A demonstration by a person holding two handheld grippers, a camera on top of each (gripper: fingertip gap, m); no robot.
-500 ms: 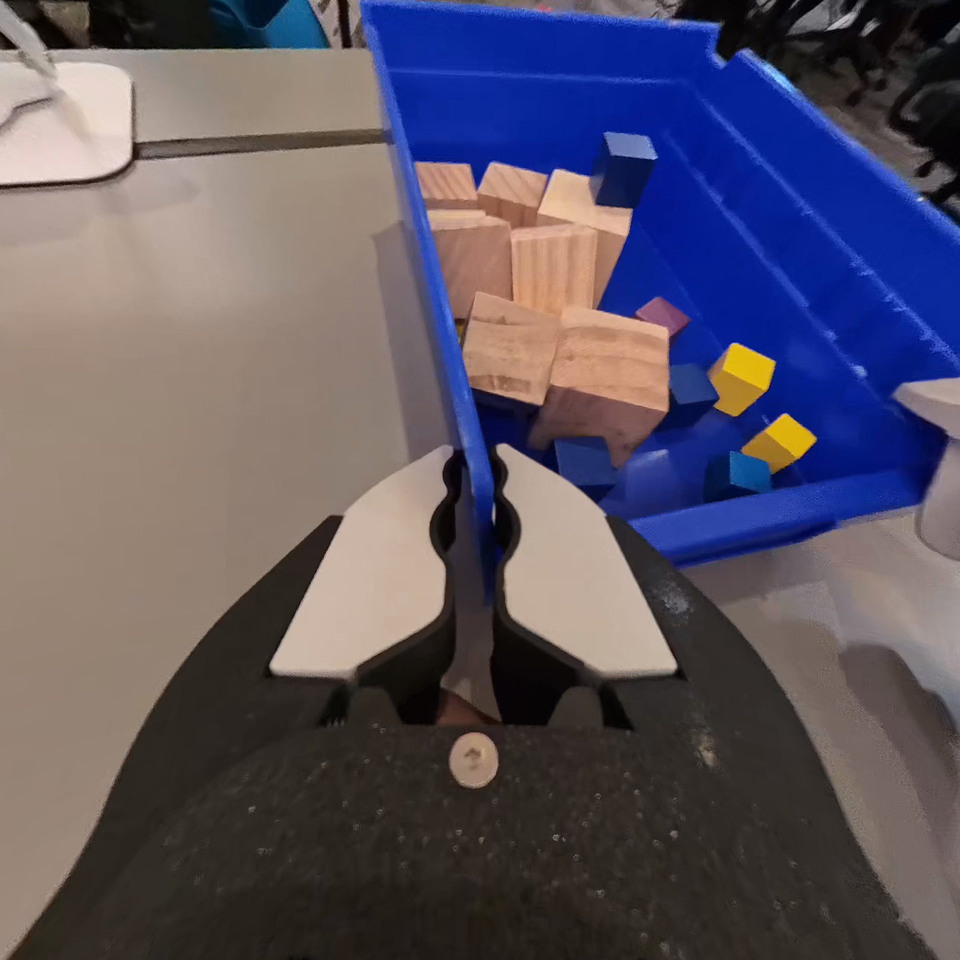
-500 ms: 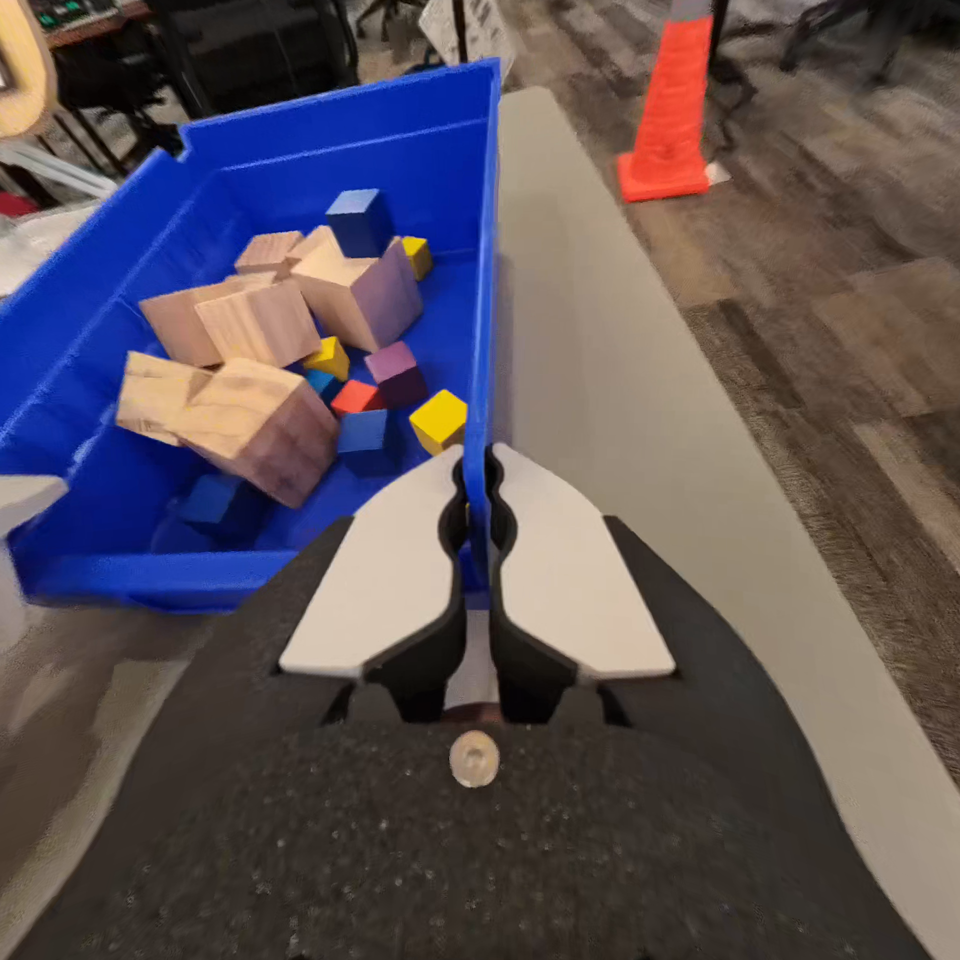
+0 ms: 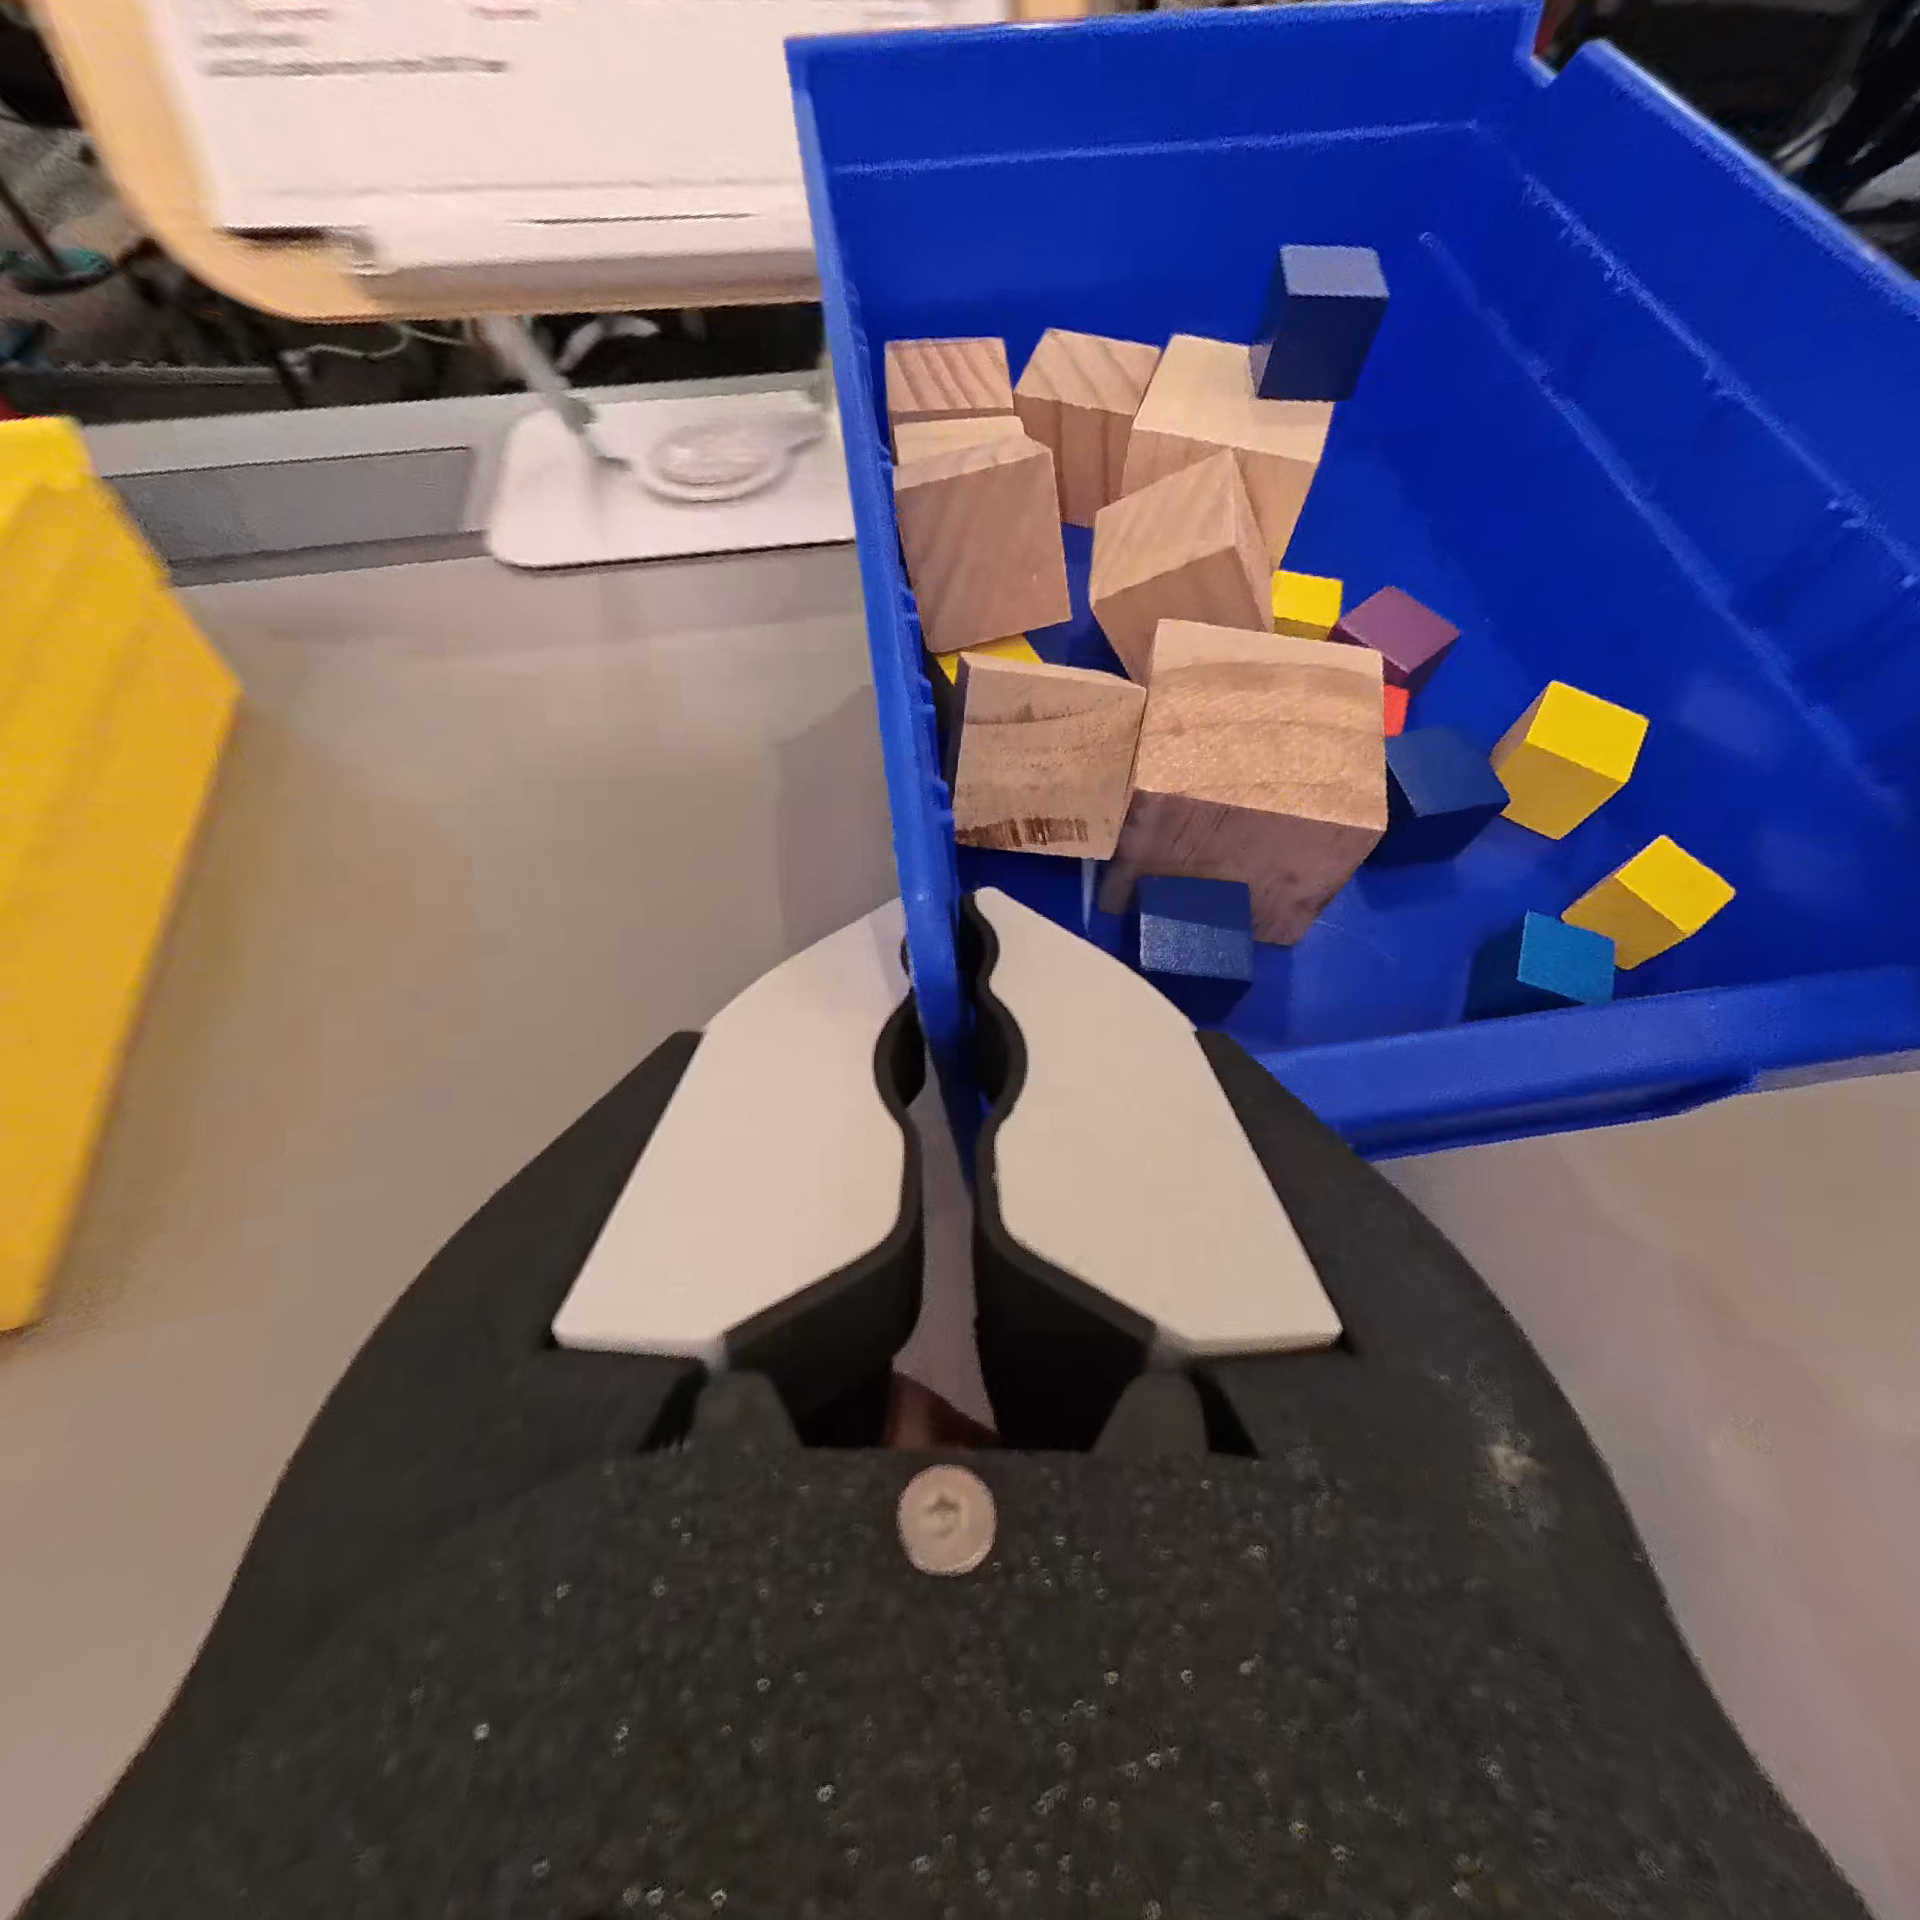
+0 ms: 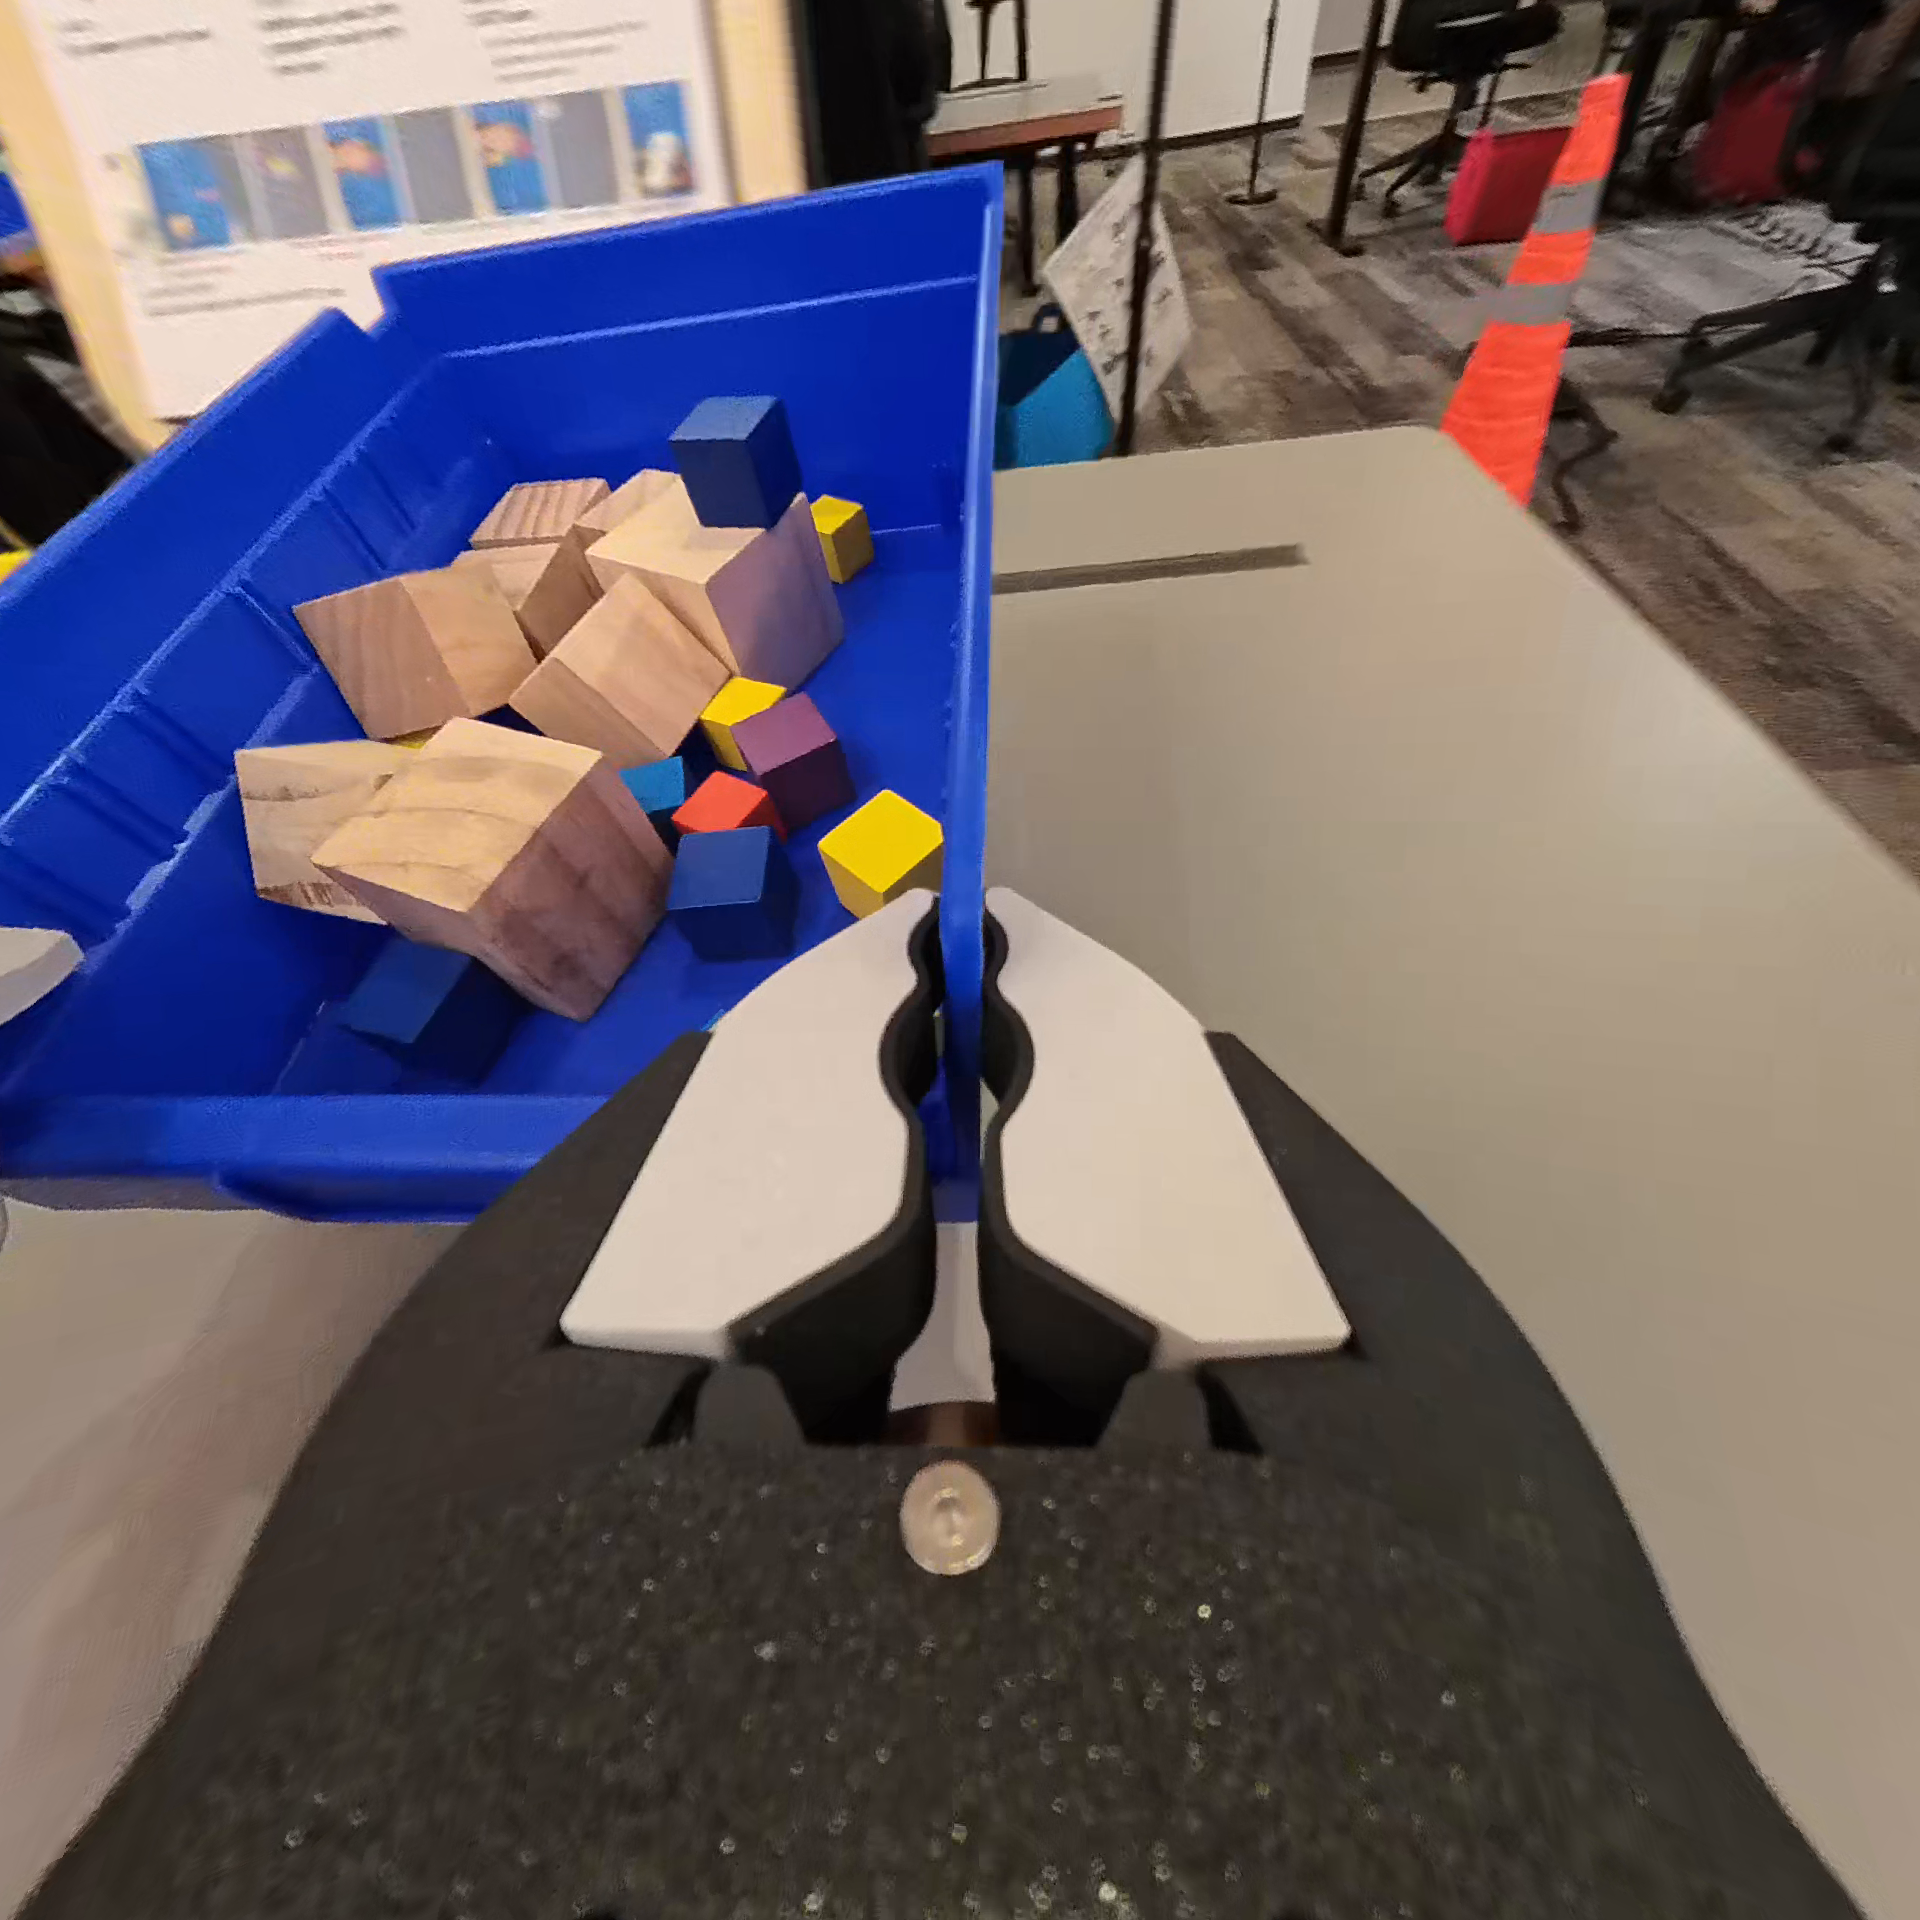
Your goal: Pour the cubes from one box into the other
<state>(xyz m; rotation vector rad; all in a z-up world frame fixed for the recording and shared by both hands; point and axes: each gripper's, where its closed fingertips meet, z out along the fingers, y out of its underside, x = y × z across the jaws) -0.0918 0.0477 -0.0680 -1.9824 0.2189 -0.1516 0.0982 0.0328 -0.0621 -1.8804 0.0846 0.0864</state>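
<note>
A blue box holds several large wooden cubes and several small yellow, blue, purple and red cubes. My left gripper is shut on the box's left wall. My right gripper is shut on the box's right wall. The box is held up off the grey table, with its far end raised. The cubes lie toward the near end. A yellow box stands on the table at the left edge of the left wrist view. The tip of the left gripper shows at the left edge of the right wrist view.
A white stand base sits on the grey table behind the yellow box. A board with printed sheets stands beyond the table. An orange cone, chairs and wood floor lie off the table's right edge.
Both grippers have lifted the blue box off the table, and the views now look higher. The yellow box has come into the left wrist view. The cubes have shifted a little.
</note>
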